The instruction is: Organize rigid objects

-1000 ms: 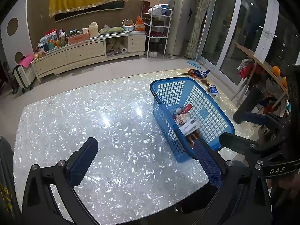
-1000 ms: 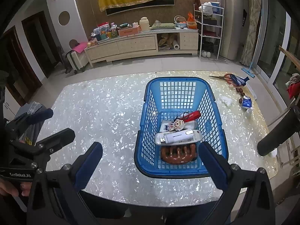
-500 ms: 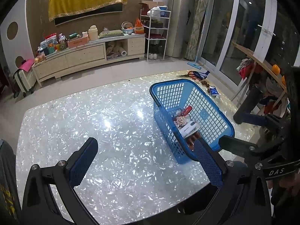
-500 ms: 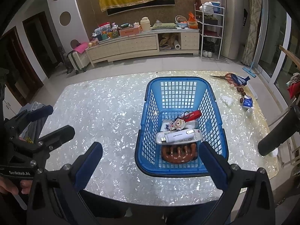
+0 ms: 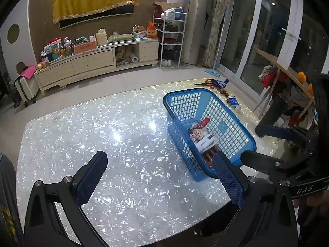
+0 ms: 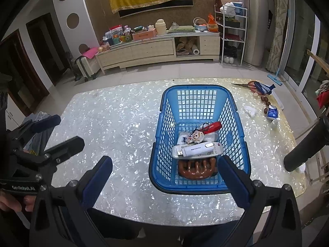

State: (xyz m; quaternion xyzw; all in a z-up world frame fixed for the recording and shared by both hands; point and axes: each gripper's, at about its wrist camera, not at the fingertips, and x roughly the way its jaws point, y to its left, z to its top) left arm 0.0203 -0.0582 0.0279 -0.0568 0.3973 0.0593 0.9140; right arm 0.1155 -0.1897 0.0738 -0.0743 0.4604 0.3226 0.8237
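Observation:
A blue plastic basket (image 6: 199, 90) (image 5: 246, 138) stands on the pearly table. Inside it lie a white USB modem (image 6: 197, 150) (image 5: 206, 142), a brown claw hair clip (image 6: 197, 167), a small doll figure (image 6: 195, 136) (image 5: 195, 132) and a red strap (image 6: 213, 126). My right gripper (image 6: 166, 177) hovers open over the table's near edge, just short of the basket, holding nothing. My left gripper (image 5: 158, 175) is open and empty over the table, left of the basket. Each gripper shows in the other's view: the left gripper (image 6: 49, 138) and the right gripper (image 5: 265, 144).
Scissors with red handles (image 6: 250, 85), a few brown nuts (image 6: 265, 100), a small blue-white packet (image 6: 272, 113) and crumpled white paper (image 6: 249, 110) lie at the table's far right. A low cabinet (image 6: 156, 50) and shelf rack (image 6: 233, 35) stand beyond.
Both grippers have drawn back slightly toward me from the basket; nothing in the basket has moved.

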